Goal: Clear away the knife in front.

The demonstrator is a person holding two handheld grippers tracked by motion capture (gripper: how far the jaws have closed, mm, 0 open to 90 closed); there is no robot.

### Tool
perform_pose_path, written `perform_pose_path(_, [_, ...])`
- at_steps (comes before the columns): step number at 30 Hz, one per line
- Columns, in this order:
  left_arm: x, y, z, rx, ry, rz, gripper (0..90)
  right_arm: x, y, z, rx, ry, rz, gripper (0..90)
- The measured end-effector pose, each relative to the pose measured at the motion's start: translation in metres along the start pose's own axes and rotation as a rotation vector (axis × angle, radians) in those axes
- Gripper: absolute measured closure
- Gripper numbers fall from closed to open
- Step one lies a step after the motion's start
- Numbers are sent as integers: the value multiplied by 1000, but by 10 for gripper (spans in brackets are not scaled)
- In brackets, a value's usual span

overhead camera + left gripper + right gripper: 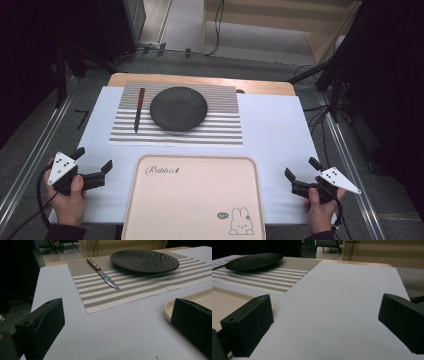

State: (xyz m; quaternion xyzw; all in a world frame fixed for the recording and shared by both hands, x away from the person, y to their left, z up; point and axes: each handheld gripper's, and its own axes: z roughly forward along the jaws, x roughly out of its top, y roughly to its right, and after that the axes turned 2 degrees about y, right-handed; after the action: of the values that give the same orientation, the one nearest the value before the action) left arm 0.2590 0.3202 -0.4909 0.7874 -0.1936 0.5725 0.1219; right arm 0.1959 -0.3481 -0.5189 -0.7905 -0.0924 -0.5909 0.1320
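**Both grippers wait at the tray, nothing picked up**

The pale pink plastic tray [195, 197] with a rabbit drawing is the landmark. Beyond it lies the brown-and-white striped woven placemat [220, 131], bearing the round black textured plate [178, 108] and, left of that, the wooden-handled steel knife [138, 109]. The left gripper [93, 170] sits just left of the tray, the right gripper [300, 176] just right; both stand wide apart, empty. A reach forward seems next. The tray's near edge is cut off.
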Motion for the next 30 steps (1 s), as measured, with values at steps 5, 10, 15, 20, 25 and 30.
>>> perform_pose_path(5, [3,1,0,-15,-3,6,0,0,0,0,2,0,0,0])
perform_pose_path(10, [12,2,-1,-11,14,-3,0,0,-1,0,2,-3,-1,0])
perform_pose_path(15, [21,5,0,-30,29,-15,0,0,0,0,1,-1,-3,0])
perform_pose_path(20, [34,13,5,-56,22,12,0,0,-1,-1,1,1,1,0])
perform_pose_path(25, [41,15,10,-67,9,9,0,0,0,-1,3,3,2,0])
perform_pose_path(30, [54,13,18,-89,-9,15,0,0,1,-1,2,6,1,0])
